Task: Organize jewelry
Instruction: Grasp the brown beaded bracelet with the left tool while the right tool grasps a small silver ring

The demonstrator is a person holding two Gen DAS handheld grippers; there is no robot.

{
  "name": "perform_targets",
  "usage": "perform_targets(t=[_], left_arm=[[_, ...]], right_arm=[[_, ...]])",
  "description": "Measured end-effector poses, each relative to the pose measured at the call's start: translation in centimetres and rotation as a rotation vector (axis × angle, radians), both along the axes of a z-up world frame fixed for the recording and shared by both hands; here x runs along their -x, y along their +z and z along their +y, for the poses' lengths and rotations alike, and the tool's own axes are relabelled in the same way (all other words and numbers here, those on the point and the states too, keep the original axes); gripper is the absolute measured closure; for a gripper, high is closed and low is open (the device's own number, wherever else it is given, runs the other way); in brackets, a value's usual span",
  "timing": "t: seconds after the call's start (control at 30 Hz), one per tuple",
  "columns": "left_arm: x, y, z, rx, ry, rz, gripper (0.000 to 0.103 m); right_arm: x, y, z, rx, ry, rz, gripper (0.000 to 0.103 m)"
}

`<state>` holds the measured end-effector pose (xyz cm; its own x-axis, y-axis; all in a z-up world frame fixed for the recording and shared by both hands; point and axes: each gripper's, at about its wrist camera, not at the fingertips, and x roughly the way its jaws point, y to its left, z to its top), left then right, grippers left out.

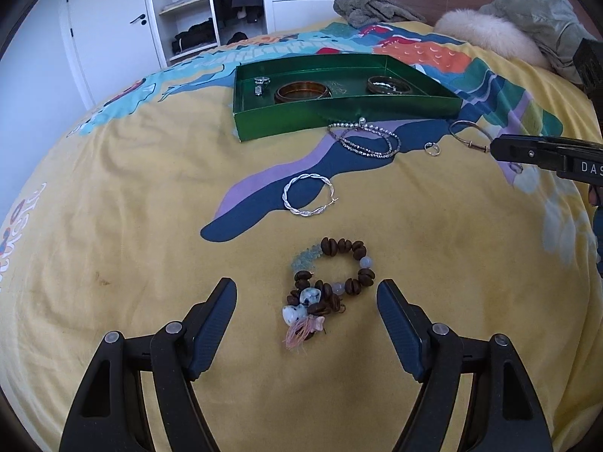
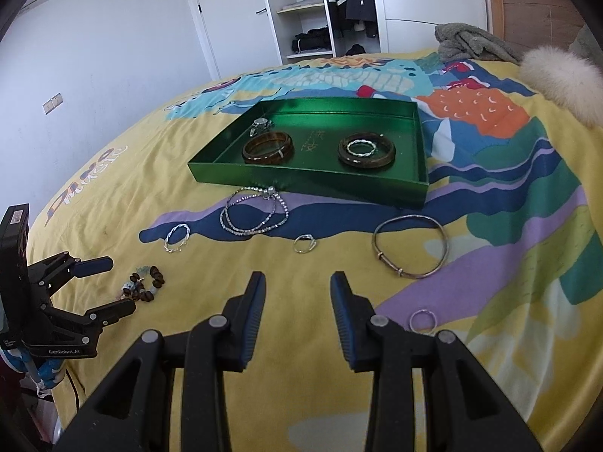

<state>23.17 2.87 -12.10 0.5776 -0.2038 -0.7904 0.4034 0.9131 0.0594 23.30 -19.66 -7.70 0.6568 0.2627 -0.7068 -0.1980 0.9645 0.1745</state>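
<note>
The small items at the back corner of the green tray [image 2: 423,173] are hard to identify. The tray holds two brown bangles [image 2: 268,147]. The left gripper [image 1: 306,292] is wide around the bead bracelet [image 1: 331,282]; the right gripper [image 2: 297,286] is open, empty, above the bedspread [image 1: 113,226].

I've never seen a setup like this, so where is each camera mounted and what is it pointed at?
Left wrist: on the left gripper, looking along its open fingers at the beaded bracelet on the bedspread.
Right wrist: on the right gripper, fingers open, facing the green tray.
Shared: tray, bracelet, twisted silver hoop; each view catches the other gripper.
</note>
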Motion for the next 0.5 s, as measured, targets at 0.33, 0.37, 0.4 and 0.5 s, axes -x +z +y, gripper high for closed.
perform_targets(t=[0.33,0.37,0.4,0.5], left_arm=[[-1.5,-1.9,-0.7,0.014,-0.024,0.025,0.04],[-1.5,-1.9,-0.7,0.018,-0.029,0.025,0.042],[-1.5,-2.0,-0.8,0.02,-0.033,0.024,0.044],[-1.4,-1.9,-1.0,0.025,-0.045,0.019,0.052]], right_arm=[[-4.7,-2.9,1.2,0.014,0.021,0.057,0.069],[-5.2,-3.2,1.2,0.015,0.017,0.063,0.069],[-5.6,-3.5,1.2,0.014,0.016,0.071,0.069],[-6.6,-4.3,1.6,0.02,0.029,0.084,0.07]])
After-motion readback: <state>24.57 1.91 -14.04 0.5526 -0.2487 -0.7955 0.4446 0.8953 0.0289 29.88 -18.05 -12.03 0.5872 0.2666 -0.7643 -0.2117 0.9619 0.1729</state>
